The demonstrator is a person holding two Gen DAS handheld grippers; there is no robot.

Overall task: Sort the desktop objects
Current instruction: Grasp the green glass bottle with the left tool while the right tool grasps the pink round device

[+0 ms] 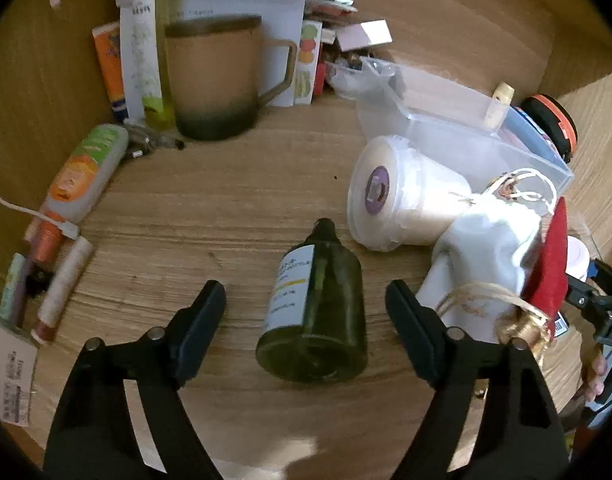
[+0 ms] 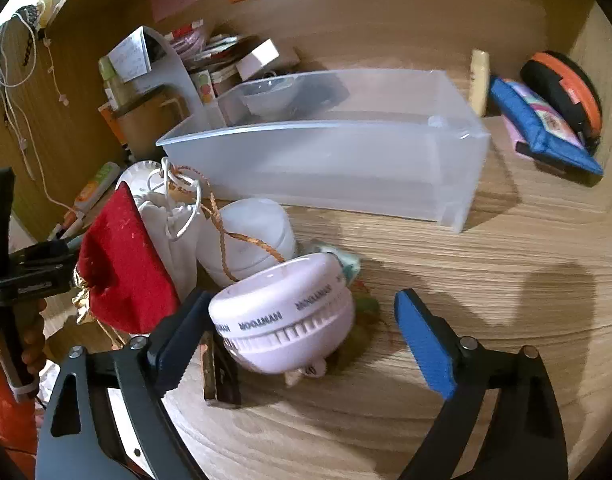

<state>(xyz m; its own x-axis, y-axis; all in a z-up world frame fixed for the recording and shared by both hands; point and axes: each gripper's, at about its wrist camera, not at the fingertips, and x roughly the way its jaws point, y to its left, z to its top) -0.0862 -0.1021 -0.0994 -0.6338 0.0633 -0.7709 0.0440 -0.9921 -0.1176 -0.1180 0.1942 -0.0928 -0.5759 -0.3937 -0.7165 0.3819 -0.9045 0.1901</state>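
A: Green glass bottle point(image 1: 317, 312) lying on desk point(image 1: 226, 216) between left gripper point(image 1: 306, 308) jaws, spread wide, untouched. Looks hard, slick, breakable; best gripped across label.

B: Right gripper point(image 2: 302, 320) apart too, straddling lilac round case point(image 2: 284, 316). Clear bin point(image 2: 325, 160) behind: seemingly nearly empty.

We are seeing a dark green bottle point(image 1: 317, 312) with a white label lying on the wood-grain tabletop point(image 1: 210, 216), a tan mug point(image 1: 216, 76) fading to dark green, a red pouch point(image 2: 124, 264), and a pale pink round case point(image 2: 284, 318).
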